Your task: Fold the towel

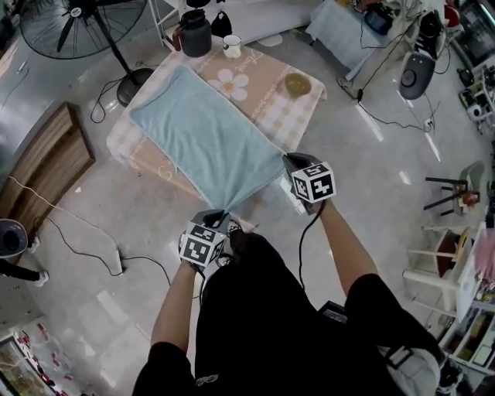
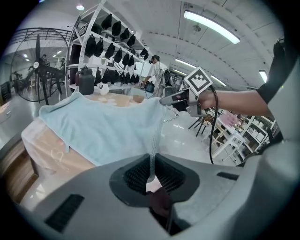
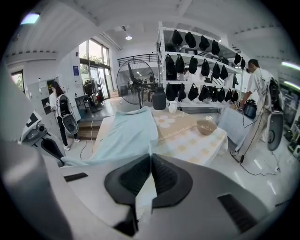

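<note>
Pale glossy floor tiles surround a low tabletop [image 1: 272, 102] covered in a checked, flower-printed cloth, with a standing fan [image 1: 77, 22] and a wooden bench [image 1: 45, 158] off to its left. At the far end of the tabletop stand a dark jug [image 1: 195, 32] and a white mug [image 1: 232, 46], and a tan bowl [image 1: 298, 83] sits near the right corner. The light blue towel [image 1: 197, 128] lies lengthwise and slightly askew across the cloth. Its far part rests flat, while its near end is raised off the table edge and drawn taut between the two grippers. The person stands at the near side with both bare forearms reaching forward out of black sleeves, wrists angled so each tool points obliquely down toward the table, marker cubes facing up. The left gripper [image 1: 219, 219] is held closer to the body and lower in the head view, and its dark ribbed fingers [image 2: 136, 174] are closed narrowly on the towel's near left corner, the cloth rising in a thin pleat from between them. The right gripper [image 1: 288, 161] is held farther forward and to the right, and its fingers [image 3: 132, 177] are pinched almost together on the near right corner, a pale flap of towel hanging below them. Behind the table, white shelves [image 3: 197, 44] carry rows of black bags.
</note>
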Available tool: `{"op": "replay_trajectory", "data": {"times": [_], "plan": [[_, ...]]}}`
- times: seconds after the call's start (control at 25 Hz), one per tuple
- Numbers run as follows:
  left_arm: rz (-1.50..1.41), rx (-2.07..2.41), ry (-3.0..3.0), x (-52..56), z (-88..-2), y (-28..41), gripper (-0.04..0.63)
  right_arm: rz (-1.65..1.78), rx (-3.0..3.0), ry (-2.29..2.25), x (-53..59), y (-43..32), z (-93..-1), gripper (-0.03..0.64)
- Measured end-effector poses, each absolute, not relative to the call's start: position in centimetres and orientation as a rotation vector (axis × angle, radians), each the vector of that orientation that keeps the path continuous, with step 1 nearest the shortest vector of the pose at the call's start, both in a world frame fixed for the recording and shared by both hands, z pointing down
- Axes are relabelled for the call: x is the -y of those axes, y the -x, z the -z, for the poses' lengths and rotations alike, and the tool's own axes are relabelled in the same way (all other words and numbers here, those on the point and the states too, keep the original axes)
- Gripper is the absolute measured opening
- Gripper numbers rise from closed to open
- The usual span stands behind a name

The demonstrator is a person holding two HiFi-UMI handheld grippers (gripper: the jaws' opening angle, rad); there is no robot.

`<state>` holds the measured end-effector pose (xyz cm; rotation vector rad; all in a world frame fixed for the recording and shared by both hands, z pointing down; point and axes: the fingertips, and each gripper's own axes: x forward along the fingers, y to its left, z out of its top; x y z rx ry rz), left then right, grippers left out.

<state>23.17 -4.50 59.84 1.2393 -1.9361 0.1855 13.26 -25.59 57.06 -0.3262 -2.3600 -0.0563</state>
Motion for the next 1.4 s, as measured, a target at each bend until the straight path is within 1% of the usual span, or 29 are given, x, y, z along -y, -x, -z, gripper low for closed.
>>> {"op": "replay_trajectory", "data": {"times": [0.16, 0.4, 0.68, 0.92, 1.12, 1.4], "plan": [[-0.138, 1.944, -1.24, 3.4, -59.5, -20.0, 0.035, 0.02, 2.386, 0.309, 24.7, -10.6, -56.5, 0.014], [-0.131, 1.921, -1.233, 2.0, -58.9, -13.6, 0.035, -0.099, 2.427, 0.308, 23.8, -3.7, -54.8, 0.014], [-0.158, 1.911, -1.162, -0.5, -58.9, -5.7, 0.035, -0.216, 2.419, 0.338, 22.6, 3.2, -55.2, 0.014], [-0.16, 1.941, -1.083, -2.3, -59.4, -0.3, 0.035, -0.251, 2.4, 0.383, 21.3, 7.3, -56.4, 0.014], [-0.112, 1.971, -1.034, -3.5, -59.5, 2.5, 0.035, -0.28, 2.412, 0.383, 20.3, 9.9, -56.1, 0.014], [-0.109, 1.996, -1.046, -4.9, -59.7, 7.7, 0.035, -0.245, 2.428, 0.346, 19.0, 14.5, -55.9, 0.014]]}}
